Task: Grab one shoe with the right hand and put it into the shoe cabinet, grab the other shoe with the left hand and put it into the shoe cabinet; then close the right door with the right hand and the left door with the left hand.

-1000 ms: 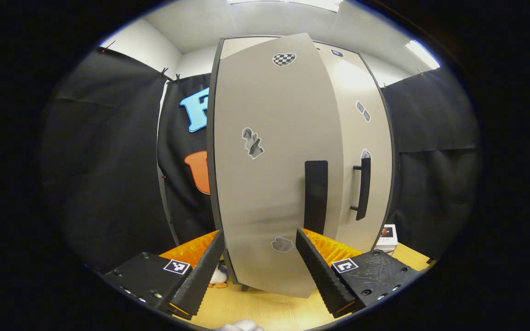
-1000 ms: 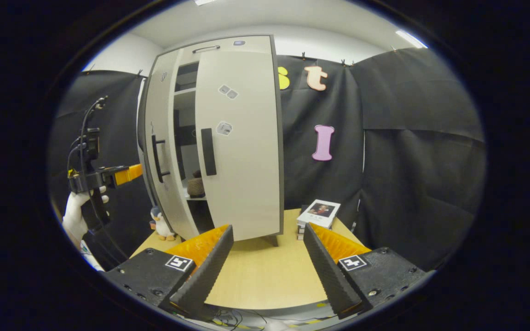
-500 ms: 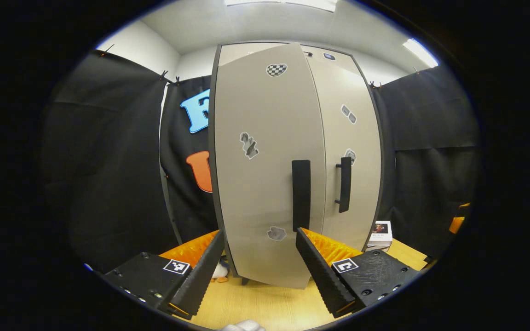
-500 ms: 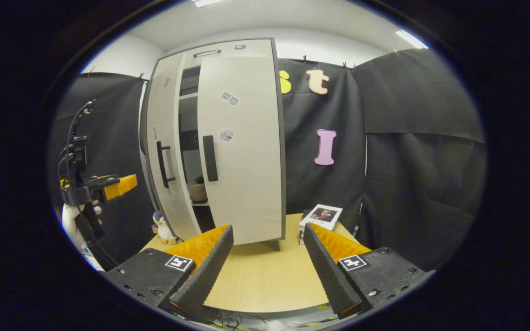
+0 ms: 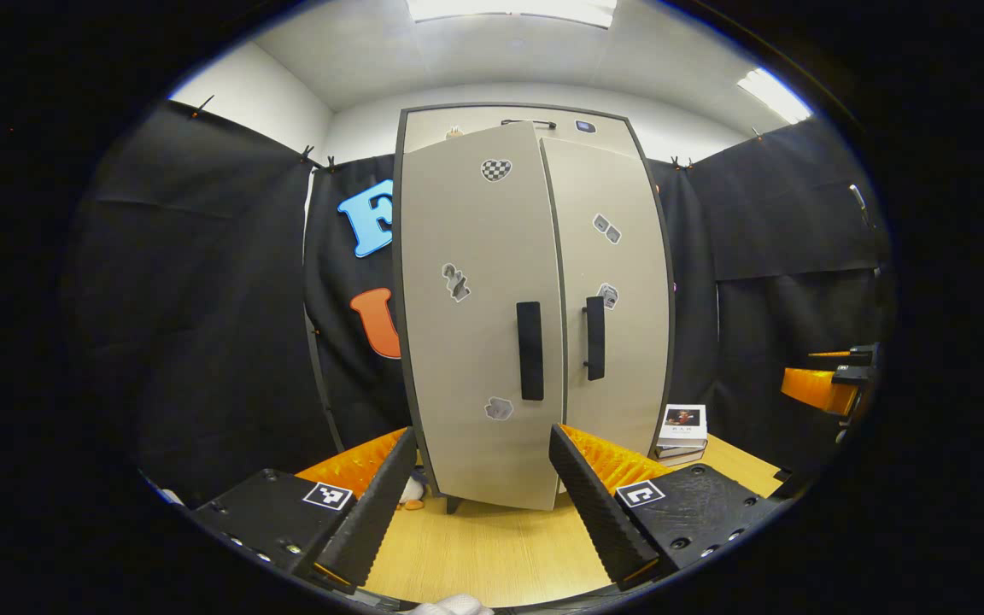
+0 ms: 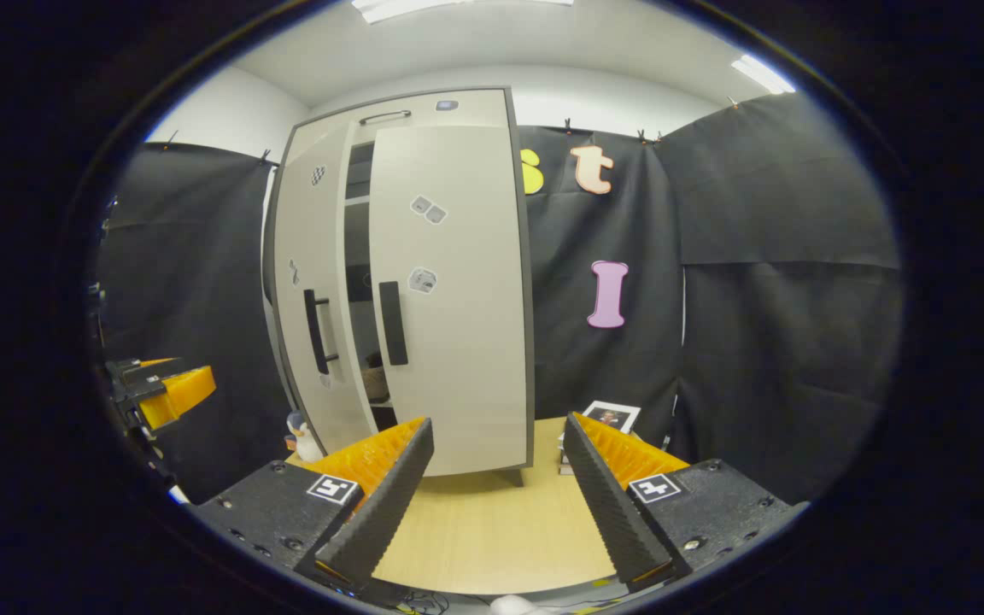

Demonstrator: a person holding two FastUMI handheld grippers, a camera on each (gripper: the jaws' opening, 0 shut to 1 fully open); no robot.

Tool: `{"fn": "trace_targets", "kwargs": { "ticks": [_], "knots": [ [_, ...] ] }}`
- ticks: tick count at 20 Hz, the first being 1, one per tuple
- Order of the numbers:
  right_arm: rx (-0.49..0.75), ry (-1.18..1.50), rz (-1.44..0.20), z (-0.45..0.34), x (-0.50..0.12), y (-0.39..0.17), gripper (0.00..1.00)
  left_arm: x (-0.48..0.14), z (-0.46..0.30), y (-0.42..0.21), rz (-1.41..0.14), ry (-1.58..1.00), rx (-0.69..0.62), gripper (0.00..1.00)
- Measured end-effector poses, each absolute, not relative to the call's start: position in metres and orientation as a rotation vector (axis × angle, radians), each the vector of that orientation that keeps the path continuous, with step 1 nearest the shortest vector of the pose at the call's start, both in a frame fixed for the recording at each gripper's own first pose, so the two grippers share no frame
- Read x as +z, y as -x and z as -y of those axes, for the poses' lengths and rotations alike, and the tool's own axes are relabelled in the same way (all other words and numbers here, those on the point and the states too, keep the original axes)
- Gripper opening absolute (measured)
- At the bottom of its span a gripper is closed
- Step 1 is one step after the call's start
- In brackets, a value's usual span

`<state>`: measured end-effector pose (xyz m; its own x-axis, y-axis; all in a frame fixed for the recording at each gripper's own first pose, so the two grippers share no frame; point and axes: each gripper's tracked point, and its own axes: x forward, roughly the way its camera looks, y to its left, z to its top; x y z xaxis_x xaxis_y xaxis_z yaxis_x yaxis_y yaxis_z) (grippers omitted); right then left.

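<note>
- Presently, the shoe cabinet (image 5: pixel 535 325) stands on the wooden table (image 5: pixel 492 555), and everything below is placed against it.
- Right door (image 6: pixel 449 299): lies flush with the cabinet front, as far as the right gripper view shows.
- Left door (image 5: pixel 479 325): not fully home. Seen from the right gripper view, a dark gap sits between the two door edges, with shelves and a brown shape (probably a shoe, too small to confirm) inside at handle height.
- Left gripper (image 5: pixel 479 491): jaws spread wide, holding nothing, set back in front of the cabinet and clear of it. It faces the left door squarely.
- Right gripper (image 6: pixel 496 483): likewise wide open and empty, off the cabinet's right front corner.
- Governing relation: the left door's handle (image 5: pixel 530 350) runs vertically, straight ahead of and above the left gripper, beside the door's free edge. The left gripper is the nearer tool.
- Judgement: a forward push near that edge should seat the door.
- Also present: a stack of books (image 5: pixel 682 424) right of the cabinet and a penguin toy (image 6: pixel 302 431) at its left foot.
</note>
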<state>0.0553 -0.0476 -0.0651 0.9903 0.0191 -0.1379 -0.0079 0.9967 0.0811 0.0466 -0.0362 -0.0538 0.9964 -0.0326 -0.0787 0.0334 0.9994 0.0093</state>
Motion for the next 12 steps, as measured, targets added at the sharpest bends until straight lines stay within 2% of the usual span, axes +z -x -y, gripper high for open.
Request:
{"fn": "trace_targets", "kwargs": {
  "ticks": [2, 3, 4, 12],
  "knots": [
    [0.022, -0.069, -0.141, 0.044, -0.066, -0.055, 1.0, -0.06, 0.036, -0.033, -0.076, 0.01, -0.021, 0.96],
    [0.027, -0.065, -0.142, 0.042, -0.067, -0.055, 1.0, -0.063, 0.035, -0.029, -0.079, 0.017, -0.006, 1.0],
    [0.028, -0.063, -0.139, 0.04, -0.067, -0.056, 1.0, -0.066, 0.033, -0.026, -0.083, 0.02, 0.005, 0.96],
    [0.046, -0.068, -0.132, 0.028, -0.066, -0.048, 1.0, -0.068, 0.04, -0.021, -0.083, 0.037, -0.015, 0.96]
  ]
}}
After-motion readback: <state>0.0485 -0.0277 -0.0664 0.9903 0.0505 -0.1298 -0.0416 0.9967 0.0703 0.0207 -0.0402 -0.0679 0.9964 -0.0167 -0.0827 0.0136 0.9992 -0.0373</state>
